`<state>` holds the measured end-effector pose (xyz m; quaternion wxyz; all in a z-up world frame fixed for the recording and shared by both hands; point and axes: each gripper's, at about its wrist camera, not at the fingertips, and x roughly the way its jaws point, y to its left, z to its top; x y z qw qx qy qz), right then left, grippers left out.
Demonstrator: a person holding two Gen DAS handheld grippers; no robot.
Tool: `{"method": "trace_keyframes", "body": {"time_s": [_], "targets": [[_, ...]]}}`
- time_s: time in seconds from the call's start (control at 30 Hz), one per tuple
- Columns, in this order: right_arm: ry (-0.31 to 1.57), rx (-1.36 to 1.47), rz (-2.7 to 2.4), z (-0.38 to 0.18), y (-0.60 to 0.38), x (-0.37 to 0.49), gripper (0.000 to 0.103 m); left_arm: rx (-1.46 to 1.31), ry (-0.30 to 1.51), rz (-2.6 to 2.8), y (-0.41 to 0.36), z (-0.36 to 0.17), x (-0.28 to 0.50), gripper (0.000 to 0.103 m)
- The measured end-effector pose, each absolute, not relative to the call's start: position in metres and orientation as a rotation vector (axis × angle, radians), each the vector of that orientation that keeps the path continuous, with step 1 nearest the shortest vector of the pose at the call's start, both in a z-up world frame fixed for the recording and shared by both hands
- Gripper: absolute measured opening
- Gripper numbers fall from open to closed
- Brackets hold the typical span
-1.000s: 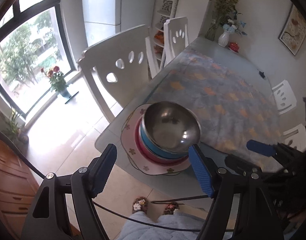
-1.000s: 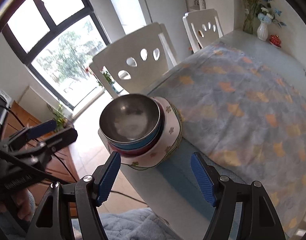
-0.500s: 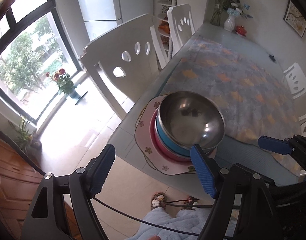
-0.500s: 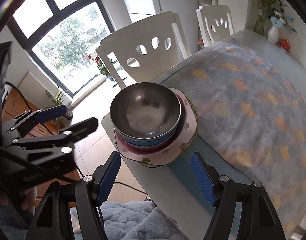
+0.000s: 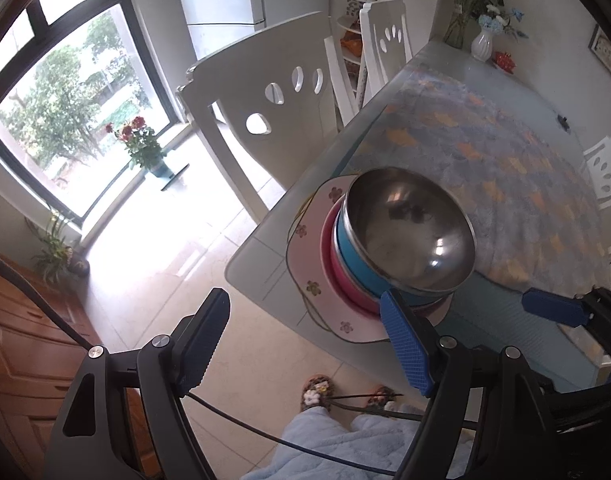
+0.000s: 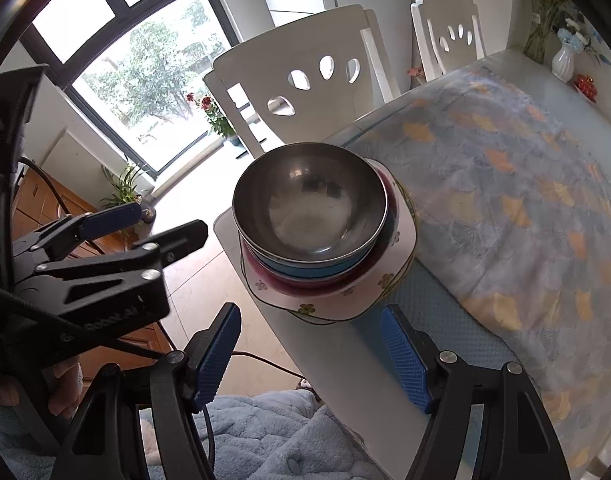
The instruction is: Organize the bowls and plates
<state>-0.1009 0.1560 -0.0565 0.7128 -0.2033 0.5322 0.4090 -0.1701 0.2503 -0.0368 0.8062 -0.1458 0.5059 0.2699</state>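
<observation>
A steel bowl (image 5: 409, 232) (image 6: 309, 208) tops a stack at the near corner of the glass table (image 5: 265, 272). Under it sit a blue bowl (image 5: 353, 264) (image 6: 305, 270), a red bowl (image 5: 337, 284) and a pink flowered plate (image 5: 309, 256) (image 6: 329, 304). My left gripper (image 5: 305, 344) is open over the floor, just short and left of the stack, its right fingertip overlapping the plate's near edge in view. My right gripper (image 6: 311, 356) is open just short of the plate, nothing between its fingers. Each gripper also shows in the other view: right gripper (image 5: 553, 312), left gripper (image 6: 153, 226).
A patterned cloth (image 6: 505, 184) covers most of the table. White chairs (image 5: 273, 92) (image 6: 305, 76) stand behind the stack. A white vase (image 5: 481, 44) is at the far end. A wooden cabinet (image 5: 21, 340) is at the left. The person's slippers (image 5: 317, 392) and a cable lie below.
Both grippers have sunk and tipped toward the stack, which now looms larger. In the left wrist view it has slid to the right. Neither gripper holds anything.
</observation>
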Motion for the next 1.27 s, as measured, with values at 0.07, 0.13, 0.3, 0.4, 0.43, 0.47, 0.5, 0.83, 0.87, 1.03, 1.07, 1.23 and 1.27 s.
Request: {"method": "trace_keyframes", "body": {"time_s": [0.07, 0.13, 0.3, 0.4, 0.43, 0.47, 0.5, 0.83, 0.87, 1.03, 1.07, 1.23, 1.27], "targets": [[1.181, -0.457, 0.914, -0.057, 0.156, -0.102, 0.070, -0.290, 1.089, 0.584, 0.248, -0.038, -0.170, 0.076], [1.185, -0.463, 0.918, -0.058, 0.157, -0.103, 0.070, -0.282, 1.093, 0.582, 0.246, -0.039, -0.170, 0.076], [1.209, -0.467, 0.928, -0.063, 0.158, -0.106, 0.070, -0.245, 1.103, 0.580, 0.241, -0.040, -0.170, 0.076], [1.223, -0.466, 0.932, -0.066, 0.156, -0.106, 0.070, -0.245, 1.108, 0.578, 0.240, -0.041, -0.171, 0.076], [1.226, -0.465, 0.932, -0.066, 0.155, -0.106, 0.070, -0.247, 1.109, 0.577, 0.240, -0.041, -0.172, 0.076], [1.228, -0.464, 0.933, -0.066, 0.154, -0.107, 0.070, -0.248, 1.110, 0.576, 0.239, -0.041, -0.172, 0.076], [1.229, -0.463, 0.933, -0.067, 0.154, -0.107, 0.070, -0.248, 1.111, 0.576, 0.239, -0.041, -0.172, 0.076], [1.255, -0.455, 0.929, -0.071, 0.147, -0.108, 0.070, -0.249, 1.117, 0.572, 0.231, -0.044, -0.175, 0.076], [1.258, -0.456, 0.928, -0.072, 0.146, -0.109, 0.070, -0.248, 1.119, 0.571, 0.229, -0.045, -0.175, 0.076], [1.273, -0.455, 0.926, -0.074, 0.141, -0.109, 0.070, -0.252, 1.135, 0.570, 0.224, -0.048, -0.176, 0.076], [1.275, -0.454, 0.925, -0.074, 0.141, -0.109, 0.070, -0.259, 1.139, 0.575, 0.223, -0.049, -0.176, 0.076], [1.290, -0.448, 0.927, -0.078, 0.135, -0.111, 0.070, -0.282, 1.153, 0.579, 0.221, -0.053, -0.177, 0.076], [1.294, -0.447, 0.927, -0.078, 0.134, -0.111, 0.070, -0.283, 1.154, 0.578, 0.220, -0.053, -0.176, 0.076]]}}
